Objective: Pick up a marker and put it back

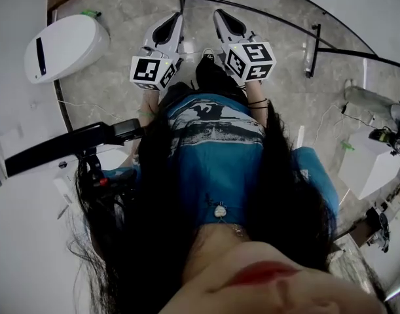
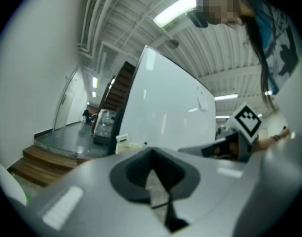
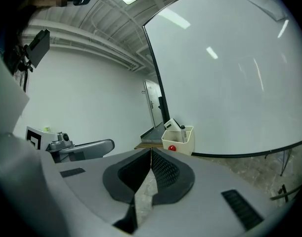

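1. Left hand-held gripper (image 2: 151,150), grey-bodied with dark pads and a black-and-white marker cube: the jaws are brought together tip to tip and nothing is gripped. It is held in the air above the grey marbled floor (image 1: 121,5).
2. Right hand-held gripper (image 3: 151,150), of the same make: the jaws are closed and empty. It is held just beside the left one, and both are pointed away from the person.
3. Large white whiteboard with a thin black edge (image 3: 230,83): seen ahead of the right hand-held gripper.
4. Small cream open-topped holder box (image 3: 183,143): seen at the whiteboard's lower edge, with a round red spot on its front.
5. Pale marker with a dark cap (image 3: 183,130): stood upright in the holder box beside a white block-shaped item, well apart from both grippers. Finer detail is too small to tell.
6. Brown wooden steps (image 2: 42,162): recorded at the left of the left gripper view.
7. Blue printed top (image 1: 213,149): worn by the person, with long dark hair falling beside it.
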### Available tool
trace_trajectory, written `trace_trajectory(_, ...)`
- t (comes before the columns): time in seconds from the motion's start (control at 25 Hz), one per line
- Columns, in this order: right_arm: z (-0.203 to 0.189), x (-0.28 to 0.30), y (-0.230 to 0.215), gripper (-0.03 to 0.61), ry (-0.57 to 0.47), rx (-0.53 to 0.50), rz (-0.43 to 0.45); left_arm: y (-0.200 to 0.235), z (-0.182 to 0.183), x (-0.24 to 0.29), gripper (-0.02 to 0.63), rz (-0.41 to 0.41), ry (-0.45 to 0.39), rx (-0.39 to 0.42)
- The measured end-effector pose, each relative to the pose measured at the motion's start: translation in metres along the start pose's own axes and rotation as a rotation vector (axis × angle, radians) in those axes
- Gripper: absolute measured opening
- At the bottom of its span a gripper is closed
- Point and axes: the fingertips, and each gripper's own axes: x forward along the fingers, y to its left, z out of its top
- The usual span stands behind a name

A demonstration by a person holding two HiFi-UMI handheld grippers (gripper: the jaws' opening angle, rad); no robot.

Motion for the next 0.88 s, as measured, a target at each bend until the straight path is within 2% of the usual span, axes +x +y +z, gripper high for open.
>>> trace_trajectory(0.16,0.012,0.030,-0.089,0.012,0.032,0.016,0.020,-0.008,-0.006,0.085,0.002,0.018,0.026,0.009)
trace_trajectory(0.24,0.014,0.044,-0.118,0.012,0.047,0.003,0.031,-0.008,-0.010,0.114,0.002,0.032,0.032,0.012)
trace_trajectory(0.56,0.026,0.079,-0.101,0.014,0.084,-0.160,0.135,0.017,0.008,0.123,0.002,0.108,0.000,0.021)
trace_trajectory(0.72,0.030,0.097,-0.100,0.018,0.098,-0.231,0.159,0.020,0.008,0.125,0.002,0.127,0.013,0.024)
trace_trajectory(0.8,0.029,0.107,-0.098,0.084,0.111,-0.248,0.182,0.022,0.007,0.124,0.002,0.136,0.022,0.027)
trace_trajectory(0.88,0.029,0.119,-0.098,0.106,0.124,-0.271,0.196,0.029,0.007,0.126,0.002,0.148,0.032,0.031)
